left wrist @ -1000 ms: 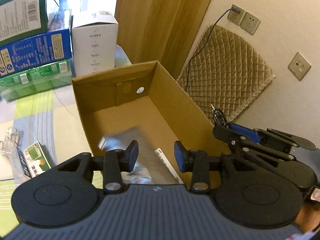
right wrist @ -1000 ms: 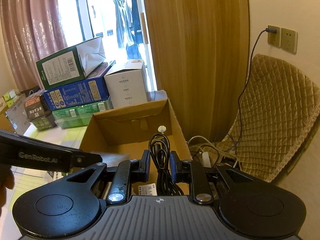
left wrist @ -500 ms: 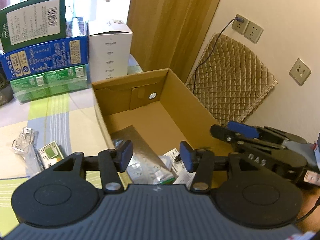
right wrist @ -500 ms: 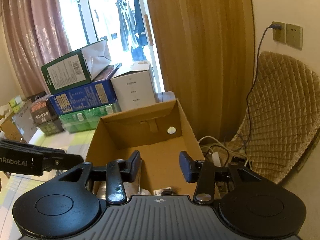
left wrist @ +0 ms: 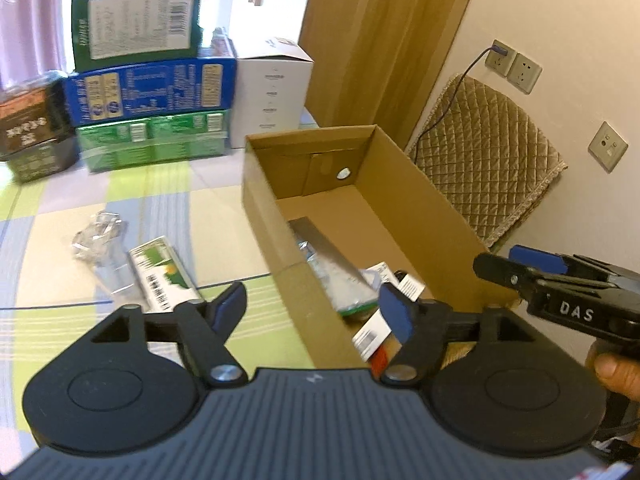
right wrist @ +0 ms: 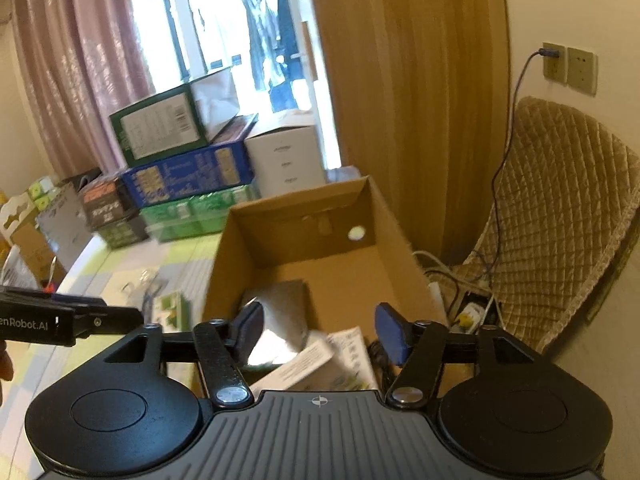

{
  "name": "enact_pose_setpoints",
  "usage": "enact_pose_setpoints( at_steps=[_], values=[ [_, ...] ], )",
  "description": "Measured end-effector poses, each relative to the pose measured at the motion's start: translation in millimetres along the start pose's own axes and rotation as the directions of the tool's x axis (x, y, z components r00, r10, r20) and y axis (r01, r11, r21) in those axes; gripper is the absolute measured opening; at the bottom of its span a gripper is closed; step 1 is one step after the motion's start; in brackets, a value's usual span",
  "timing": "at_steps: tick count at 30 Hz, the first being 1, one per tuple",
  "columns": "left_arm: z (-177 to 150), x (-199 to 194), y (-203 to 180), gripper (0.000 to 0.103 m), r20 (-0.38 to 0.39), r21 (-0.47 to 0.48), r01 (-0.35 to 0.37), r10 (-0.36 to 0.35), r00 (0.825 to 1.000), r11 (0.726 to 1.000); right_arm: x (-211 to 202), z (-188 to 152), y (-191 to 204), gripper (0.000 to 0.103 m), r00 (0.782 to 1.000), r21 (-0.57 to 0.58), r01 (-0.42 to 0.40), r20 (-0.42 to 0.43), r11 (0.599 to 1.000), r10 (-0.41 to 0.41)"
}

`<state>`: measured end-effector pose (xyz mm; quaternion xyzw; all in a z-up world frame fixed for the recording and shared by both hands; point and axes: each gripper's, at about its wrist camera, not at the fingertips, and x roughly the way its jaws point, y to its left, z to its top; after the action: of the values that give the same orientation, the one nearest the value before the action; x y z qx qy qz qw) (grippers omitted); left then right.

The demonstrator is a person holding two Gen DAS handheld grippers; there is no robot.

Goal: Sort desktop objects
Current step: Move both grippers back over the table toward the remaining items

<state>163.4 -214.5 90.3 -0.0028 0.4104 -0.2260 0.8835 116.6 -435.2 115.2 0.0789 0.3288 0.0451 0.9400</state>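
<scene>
Both my grippers are empty right now. My left gripper hangs over the near left corner of the open brown cardboard box, jaws spread wide. My right gripper sits above the box's near end, jaws wide apart too, tilted down into it. Inside the box: a silver foil pouch, some white printed packets and a black coiled cable. On the green and yellow checked tablecloth left of the box lie a small green and white carton and a crinkly clear plastic bag, touching each other
</scene>
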Motion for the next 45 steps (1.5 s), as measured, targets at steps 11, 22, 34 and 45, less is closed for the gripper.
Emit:
enact_pose_setpoints(
  at_steps=[11, 22, 34, 45],
  values=[
    [-46, -56, 23, 0.098, 0.039, 0.035, -0.099, 0.098, 0.994, 0.994, -28, -33, 70, 0.092, 0.998, -0.1, -0.053, -0.026, 0.994, 0.051],
    [-86, -93, 62, 0.101, 0.044, -0.008, -0.174, 0.174, 0.984, 0.985, -24, -55, 122, 0.101, 0.994, -0.164, -0.094, -0.064, 0.982, 0.085],
    [-113, -116, 98, 0.101, 0.047, -0.06, -0.25, 0.252, 0.966, 0.966, -16, -73, 151, 0.101, 0.988, -0.207, -0.131, -0.108, 0.97, 0.11],
    [-119, -111, 124, 0.101, 0.037, -0.078, -0.283, 0.287, 0.957, 0.956, -5, -85, 163, 0.101, 0.982, -0.222, -0.166, -0.124, 0.961, 0.141]
  ],
)
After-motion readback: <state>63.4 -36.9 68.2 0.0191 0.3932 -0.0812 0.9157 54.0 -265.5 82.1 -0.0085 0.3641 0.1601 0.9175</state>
